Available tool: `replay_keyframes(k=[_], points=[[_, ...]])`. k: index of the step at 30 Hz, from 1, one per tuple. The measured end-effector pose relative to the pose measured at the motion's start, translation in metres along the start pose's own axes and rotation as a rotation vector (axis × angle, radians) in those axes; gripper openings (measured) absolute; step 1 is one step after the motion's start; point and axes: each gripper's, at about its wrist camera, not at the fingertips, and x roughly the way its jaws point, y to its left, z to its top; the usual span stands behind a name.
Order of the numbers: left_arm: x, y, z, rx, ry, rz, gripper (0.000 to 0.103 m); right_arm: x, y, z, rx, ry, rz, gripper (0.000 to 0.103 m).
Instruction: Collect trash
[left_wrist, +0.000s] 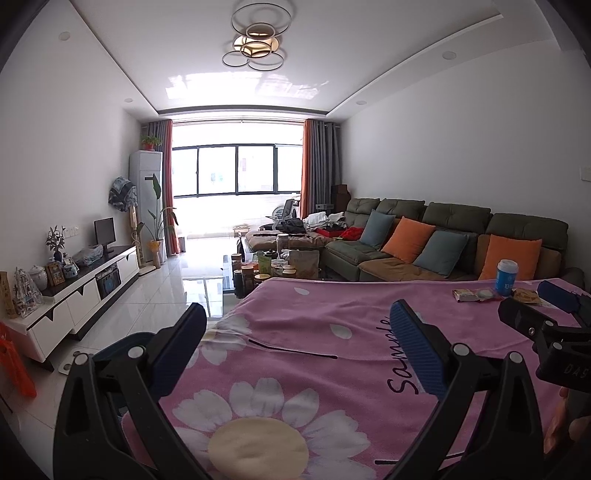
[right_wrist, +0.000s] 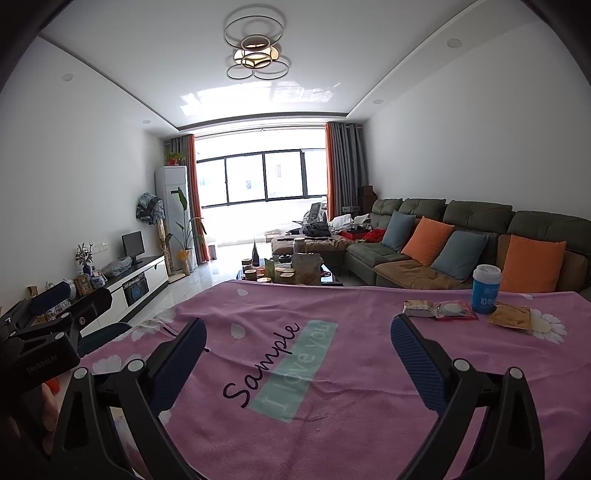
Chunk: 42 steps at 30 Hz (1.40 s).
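Observation:
A table under a pink flowered cloth (right_wrist: 332, 406) fills the foreground. At its far right lie a tan snack wrapper (right_wrist: 417, 308), a red wrapper (right_wrist: 454, 310) and a yellow-brown packet (right_wrist: 511, 317), beside a blue cup with a white lid (right_wrist: 487, 290). They also show in the left wrist view: wrappers (left_wrist: 472, 294), cup (left_wrist: 506, 282). My left gripper (left_wrist: 295, 339) is open and empty over the cloth's left part. My right gripper (right_wrist: 297, 350) is open and empty, short of the wrappers. Each gripper shows at the other view's edge.
A dark bin or chair edge (left_wrist: 122, 343) sits by the table's left side. Beyond the table stand a cluttered coffee table (right_wrist: 291, 269), a green sofa with orange and blue cushions (right_wrist: 461, 243) and a white TV cabinet (left_wrist: 81, 291).

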Motion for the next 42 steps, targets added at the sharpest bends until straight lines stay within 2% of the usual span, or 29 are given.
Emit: replay_keyframes(k=[42], points=[[0.0,-0.0004,-0.0011,0.0,0.003,0.004,0.098,0.0011,0.0029,-0.0007,0.009,0.0,-0.011,0.097]])
